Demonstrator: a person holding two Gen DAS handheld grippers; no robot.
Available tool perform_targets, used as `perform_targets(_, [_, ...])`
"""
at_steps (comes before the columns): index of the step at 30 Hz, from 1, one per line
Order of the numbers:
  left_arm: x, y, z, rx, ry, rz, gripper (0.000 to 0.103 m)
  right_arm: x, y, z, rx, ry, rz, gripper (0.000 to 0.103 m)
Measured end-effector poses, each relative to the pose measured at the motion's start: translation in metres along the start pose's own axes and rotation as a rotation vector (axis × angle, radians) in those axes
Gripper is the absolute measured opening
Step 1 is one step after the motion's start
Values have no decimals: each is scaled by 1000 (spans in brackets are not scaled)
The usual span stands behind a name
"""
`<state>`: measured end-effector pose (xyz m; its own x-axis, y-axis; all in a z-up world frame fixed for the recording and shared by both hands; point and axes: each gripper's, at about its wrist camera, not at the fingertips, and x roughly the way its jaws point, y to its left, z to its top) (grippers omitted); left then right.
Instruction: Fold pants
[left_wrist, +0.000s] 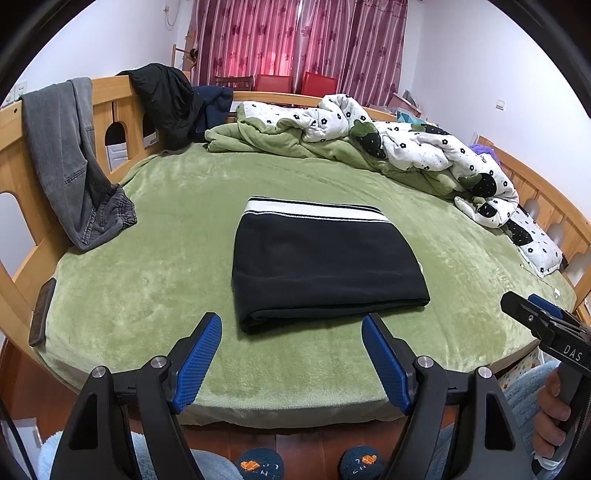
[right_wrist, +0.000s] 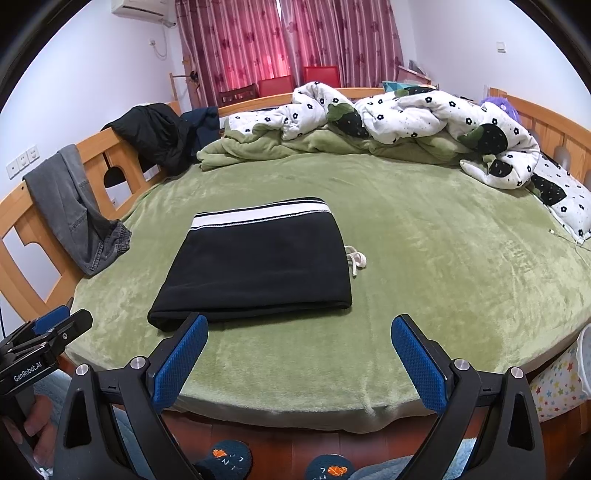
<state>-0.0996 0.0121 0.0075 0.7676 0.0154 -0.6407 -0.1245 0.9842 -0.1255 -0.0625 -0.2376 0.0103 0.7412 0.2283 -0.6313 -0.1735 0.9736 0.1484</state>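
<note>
Black pants with a black-and-white striped waistband lie folded into a flat rectangle on the green bed blanket; they also show in the right wrist view, with a white drawstring poking out at their right side. My left gripper is open and empty, held above the bed's front edge just short of the pants. My right gripper is open and empty, to the right of the pants' near edge. Each gripper shows at the other view's edge.
Grey jeans and a black jacket hang over the wooden bed rail at the left. A rumpled flower-print quilt lies along the back and right. A dark phone lies at the bed's left edge.
</note>
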Motion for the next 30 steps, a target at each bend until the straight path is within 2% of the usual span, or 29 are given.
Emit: perform_targets(30, [-2, -6, 1, 6, -8, -6, 79, 0, 0, 1, 5, 1, -1, 98])
